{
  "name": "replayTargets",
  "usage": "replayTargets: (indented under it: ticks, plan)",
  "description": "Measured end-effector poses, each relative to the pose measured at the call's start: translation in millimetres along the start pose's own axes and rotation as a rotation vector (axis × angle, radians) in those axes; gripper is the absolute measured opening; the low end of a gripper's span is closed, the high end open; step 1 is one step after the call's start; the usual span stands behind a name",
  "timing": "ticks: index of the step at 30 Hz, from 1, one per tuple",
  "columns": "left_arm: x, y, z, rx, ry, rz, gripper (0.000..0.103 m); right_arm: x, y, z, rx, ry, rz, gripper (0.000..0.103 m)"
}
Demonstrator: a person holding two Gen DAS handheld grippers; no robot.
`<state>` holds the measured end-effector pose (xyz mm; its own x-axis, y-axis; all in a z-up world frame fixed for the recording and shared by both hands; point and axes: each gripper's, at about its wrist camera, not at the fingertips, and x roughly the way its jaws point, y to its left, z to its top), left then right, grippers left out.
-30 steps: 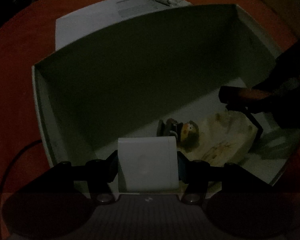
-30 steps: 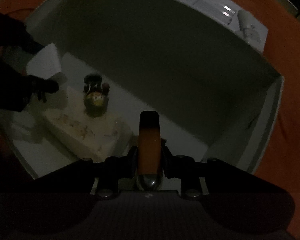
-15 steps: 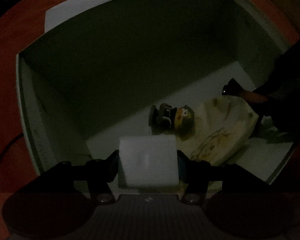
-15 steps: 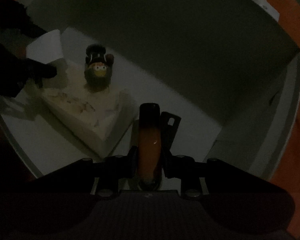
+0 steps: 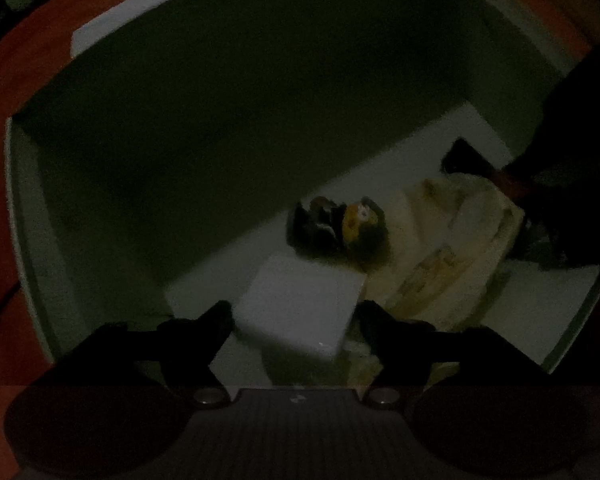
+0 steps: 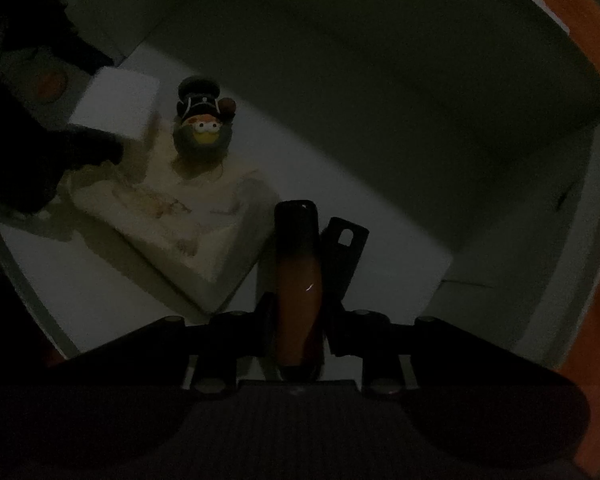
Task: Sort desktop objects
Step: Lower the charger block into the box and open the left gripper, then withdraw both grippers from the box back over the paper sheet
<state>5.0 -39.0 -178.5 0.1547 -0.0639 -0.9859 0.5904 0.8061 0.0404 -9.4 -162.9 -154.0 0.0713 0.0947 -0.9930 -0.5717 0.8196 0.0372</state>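
Note:
Both grippers reach into a white cardboard box (image 5: pixel 20 216). My left gripper (image 5: pixel 296 316) is open; a white block (image 5: pixel 300 304) lies tilted between its spread fingers, resting partly on a cream patterned packet (image 5: pixel 444 256). A small duck figure with a black hat (image 5: pixel 340 228) lies beside them. My right gripper (image 6: pixel 298 312) is shut on an orange-and-black tube-shaped item (image 6: pixel 298 268), held low over the box floor beside the packet (image 6: pixel 172 216). The duck (image 6: pixel 202 128) and white block (image 6: pixel 116 108) show in the right view.
The box walls (image 6: pixel 420 80) rise high around both grippers. An orange-red tabletop (image 5: pixel 4 92) surrounds the box. A white sheet or lid (image 5: pixel 100 32) lies behind the box. The scene is very dark.
Both grippers have moved lower into the box. My left gripper has opened and the white block has dropped out, tilting onto the packet. The right gripper still holds the orange item.

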Motion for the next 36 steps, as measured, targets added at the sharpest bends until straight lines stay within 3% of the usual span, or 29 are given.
replayTargets:
  ticks: [6,8,14,19,23,25,27,36]
  plan:
    - [2.5,-1.8,-0.4,-0.010,0.018,-0.011,0.070,4.0,2.9,3.6,-0.002,0.010,-0.009,0.032]
    - [-9.1,15.3,-8.6,0.033,0.020,-0.011,0.070,3.5,2.9,4.6,0.004,0.011,-0.009,0.033]
    - [-8.9,27.2,-0.5,0.040,0.016,-0.015,0.072,3.2,3.2,5.5,0.025,0.010,-0.011,0.042]
    - [-7.3,37.5,6.9,0.035,0.010,-0.018,0.074,10.6,2.4,3.3,0.089,0.040,-0.006,0.063]
    - [-6.3,46.5,13.2,0.037,-0.004,-0.018,0.076,12.6,1.7,4.9,0.114,0.055,0.013,0.067]
    - [-3.7,16.2,14.2,-0.024,-0.001,-0.008,0.077,12.4,2.6,6.0,0.124,0.055,0.024,0.071]
    - [-2.7,12.2,16.0,-0.035,0.000,-0.005,0.077,11.6,3.0,7.2,0.134,0.054,0.037,0.074]
    - [-1.3,20.3,26.2,-0.035,0.005,-0.009,0.078,8.0,8.9,11.0,0.140,0.055,0.044,0.075]
